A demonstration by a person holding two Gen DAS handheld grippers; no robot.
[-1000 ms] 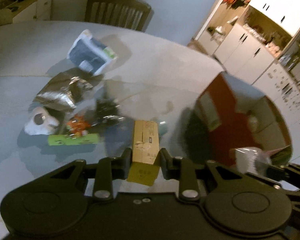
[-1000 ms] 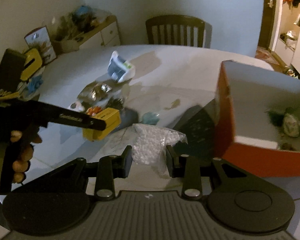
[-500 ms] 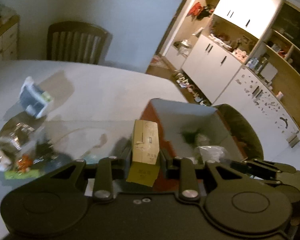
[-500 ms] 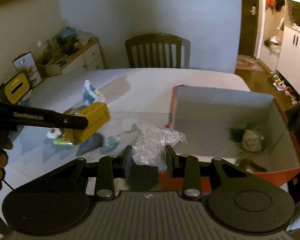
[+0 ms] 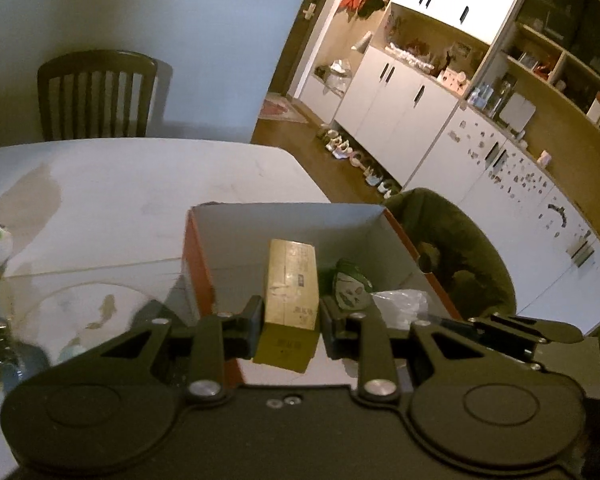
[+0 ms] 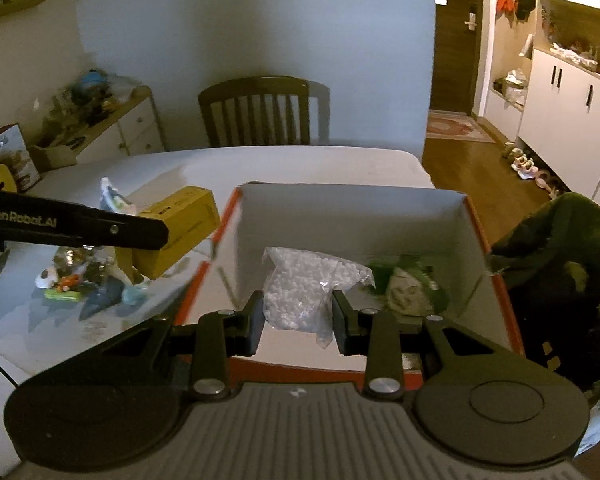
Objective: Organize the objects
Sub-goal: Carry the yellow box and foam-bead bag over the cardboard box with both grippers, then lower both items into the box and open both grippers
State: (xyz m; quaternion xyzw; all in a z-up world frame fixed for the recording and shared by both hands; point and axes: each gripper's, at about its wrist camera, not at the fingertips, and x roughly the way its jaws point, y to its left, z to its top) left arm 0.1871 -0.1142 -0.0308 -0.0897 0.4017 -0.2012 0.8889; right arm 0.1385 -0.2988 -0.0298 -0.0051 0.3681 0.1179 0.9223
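My left gripper (image 5: 287,322) is shut on a yellow cardboard box (image 5: 291,288) and holds it over the near left part of the orange storage box (image 5: 198,256). In the right wrist view the yellow box (image 6: 180,230) hangs just left of the orange box's left wall (image 6: 224,224). My right gripper (image 6: 298,324) is shut on a clear bag of white pellets (image 6: 300,288) and holds it above the orange box's inside. A green-haired mask (image 6: 408,290) lies inside the box.
Several small items (image 6: 84,276) lie on the white table (image 6: 300,164) left of the box, with a blue-white pouch (image 6: 114,198) behind them. A wooden chair (image 6: 260,112) stands at the far side. A green cushioned seat (image 6: 560,264) is right of the box.
Both grippers have moved right with their loads, from over the table clutter to the orange box. The pellet bag is now above the box's inside and the yellow box at its left wall.
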